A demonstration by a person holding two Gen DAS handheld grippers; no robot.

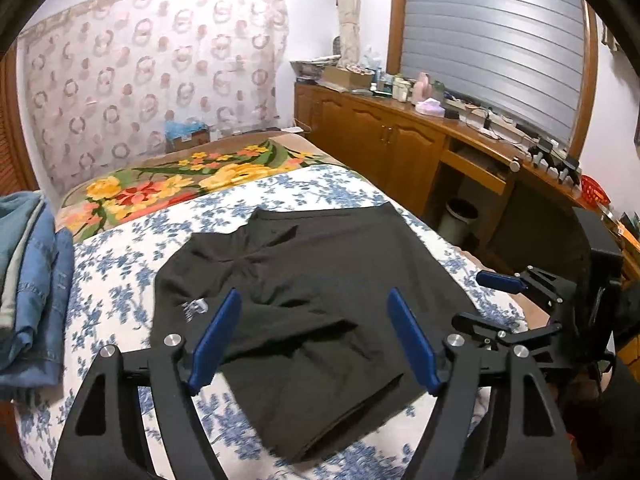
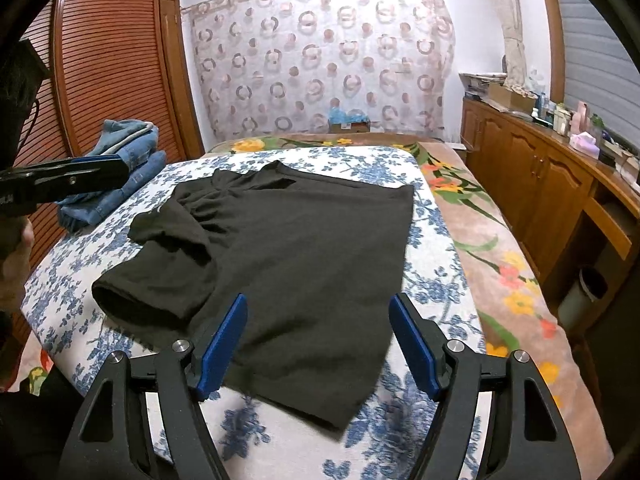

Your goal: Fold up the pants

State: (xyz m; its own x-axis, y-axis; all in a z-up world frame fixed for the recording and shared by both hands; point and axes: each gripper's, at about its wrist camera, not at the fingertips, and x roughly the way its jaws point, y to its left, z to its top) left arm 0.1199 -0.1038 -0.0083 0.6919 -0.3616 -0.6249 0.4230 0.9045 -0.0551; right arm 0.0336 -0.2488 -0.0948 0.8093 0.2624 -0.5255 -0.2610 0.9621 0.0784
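A pair of black pants [image 1: 312,304] lies spread on the blue-flowered sheet [image 1: 120,276] of the bed, with one leg end bunched toward me; it also shows in the right wrist view [image 2: 288,264]. My left gripper [image 1: 314,312] is open and empty, hovering over the near part of the pants. My right gripper [image 2: 318,320] is open and empty above the pants' near edge. In the left wrist view the right gripper [image 1: 516,288] shows at the right edge. In the right wrist view the left gripper [image 2: 80,178] shows at the left edge.
Folded blue jeans [image 1: 32,280] are stacked at the bed's left side, also in the right wrist view [image 2: 120,168]. A floral blanket [image 2: 500,248] covers the bed's right and far side. A wooden cabinet [image 1: 400,148] with clutter and a bin [image 1: 460,216] stand right. A wooden wardrobe [image 2: 112,60] stands left.
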